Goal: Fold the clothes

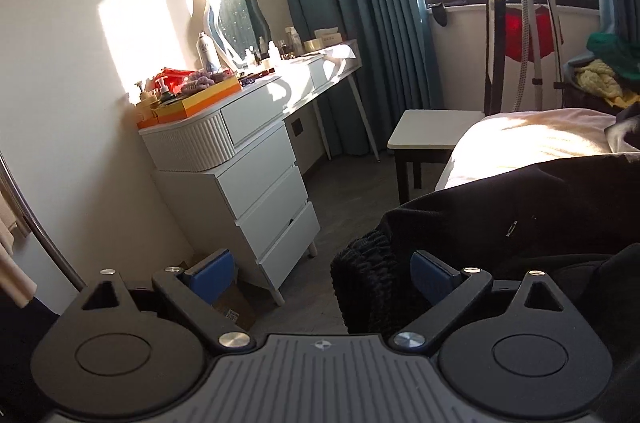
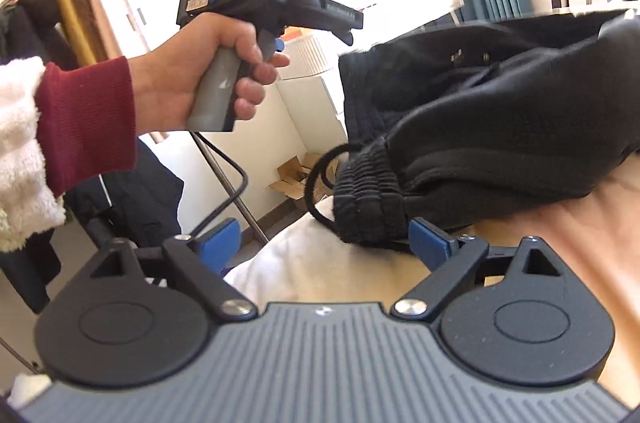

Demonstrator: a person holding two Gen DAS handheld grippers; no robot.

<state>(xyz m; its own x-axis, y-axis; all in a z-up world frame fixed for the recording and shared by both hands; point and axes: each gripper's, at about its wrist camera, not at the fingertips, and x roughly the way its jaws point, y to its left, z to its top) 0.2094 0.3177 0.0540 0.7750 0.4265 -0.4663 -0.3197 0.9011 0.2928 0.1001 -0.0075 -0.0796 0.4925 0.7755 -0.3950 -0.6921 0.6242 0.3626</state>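
The black sweatpants [image 2: 500,111] lie bunched on the bed [image 2: 560,243], near its edge on the dresser side, with the ribbed elastic waistband [image 2: 368,195] and its loop of drawstring [image 2: 320,179] hanging out toward that edge. The garment's length runs away from the waistband, back across the bed toward the window.

The right gripper [image 2: 324,243] has its jaws spread wide and holds nothing. The waistband sits just ahead of it, nearer its right pad [image 2: 428,239].

The left gripper [image 1: 320,279] is also wide open and empty. The same waistband [image 1: 368,283] hangs between its pads, close to the right one, with no sign of a pinch.

Both grippers face the waistband end, so either could take it. The left hand [image 2: 208,71] holds its device raised off the bed edge.
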